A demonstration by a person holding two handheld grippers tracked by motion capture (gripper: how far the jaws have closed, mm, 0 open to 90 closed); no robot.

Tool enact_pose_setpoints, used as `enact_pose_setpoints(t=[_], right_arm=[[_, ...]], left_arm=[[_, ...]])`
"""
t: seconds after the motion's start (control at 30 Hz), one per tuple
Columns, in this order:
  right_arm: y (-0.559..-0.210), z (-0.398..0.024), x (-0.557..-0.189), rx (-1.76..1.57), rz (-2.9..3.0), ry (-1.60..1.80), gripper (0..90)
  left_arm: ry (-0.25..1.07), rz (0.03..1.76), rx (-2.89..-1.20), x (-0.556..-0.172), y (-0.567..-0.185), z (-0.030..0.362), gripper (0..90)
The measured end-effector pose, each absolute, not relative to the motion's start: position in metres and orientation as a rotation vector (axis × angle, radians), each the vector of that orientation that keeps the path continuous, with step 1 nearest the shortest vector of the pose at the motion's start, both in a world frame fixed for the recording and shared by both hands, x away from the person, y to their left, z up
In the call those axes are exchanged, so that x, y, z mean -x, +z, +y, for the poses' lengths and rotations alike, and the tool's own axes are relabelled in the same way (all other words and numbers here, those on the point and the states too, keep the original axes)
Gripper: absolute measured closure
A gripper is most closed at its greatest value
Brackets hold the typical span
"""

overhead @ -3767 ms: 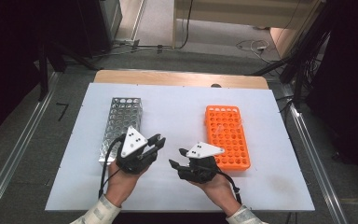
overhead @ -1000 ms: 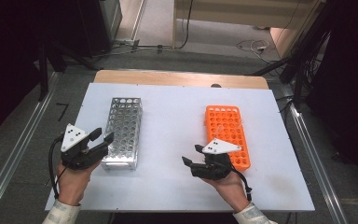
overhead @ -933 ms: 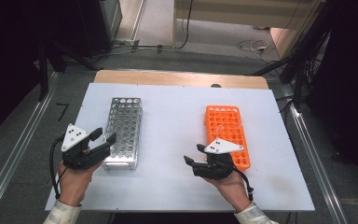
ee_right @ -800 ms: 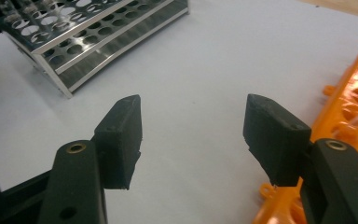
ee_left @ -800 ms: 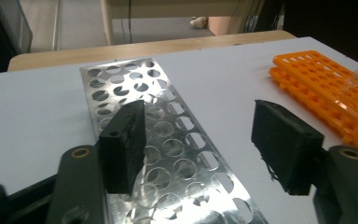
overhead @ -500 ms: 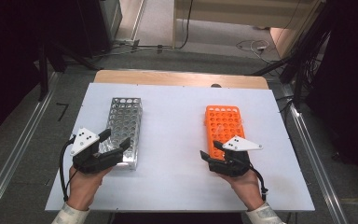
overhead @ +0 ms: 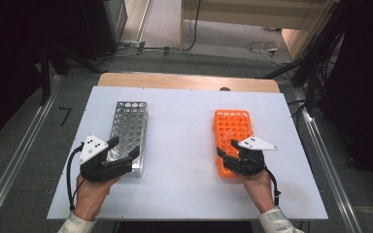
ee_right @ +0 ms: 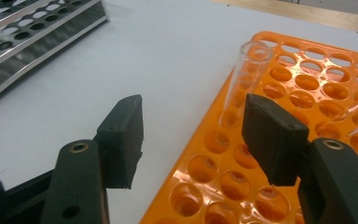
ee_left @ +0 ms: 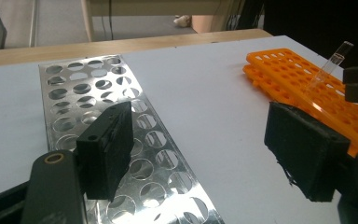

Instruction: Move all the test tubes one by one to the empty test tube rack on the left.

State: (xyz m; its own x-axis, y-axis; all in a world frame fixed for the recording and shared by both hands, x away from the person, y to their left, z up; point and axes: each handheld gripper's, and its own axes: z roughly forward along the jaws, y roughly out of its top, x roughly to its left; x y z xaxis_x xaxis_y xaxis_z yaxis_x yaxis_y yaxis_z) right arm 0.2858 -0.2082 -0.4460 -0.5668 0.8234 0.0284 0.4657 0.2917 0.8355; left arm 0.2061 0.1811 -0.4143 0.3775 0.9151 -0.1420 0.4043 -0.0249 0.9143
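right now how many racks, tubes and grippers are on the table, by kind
metal rack: 1
orange rack: 1
clear tubes in the orange rack: 2, one upright, one at the frame edge
grippers: 2, left gripper, right gripper, both open
total: 6

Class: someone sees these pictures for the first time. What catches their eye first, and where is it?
The bright orange rack at the table's right, with a clear tube leaning in it. The right gripper sits at its near end, jaws open. At the left lies the shiny metal rack, with the left gripper over its near end.

White table point(overhead: 184, 121) (metal rack point(overhead: 128, 126), orange rack point(overhead: 233, 128))
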Motion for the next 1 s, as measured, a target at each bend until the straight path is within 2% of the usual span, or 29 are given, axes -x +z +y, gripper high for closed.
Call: enact_pose_setpoints(t=[0.4,1.0], right_arm=[[-0.456,-0.211,-0.315,-1.234,2.130,1.118,51.4],[-0.458,-0.200,-0.330,-1.301,2.181,1.000,72.0]], left_arm=[[0.622,1.200,-1.634,-0.207,-0.417,0.179,23.9],[0.618,1.200,-1.633,-0.207,-0.417,0.178,24.3]])
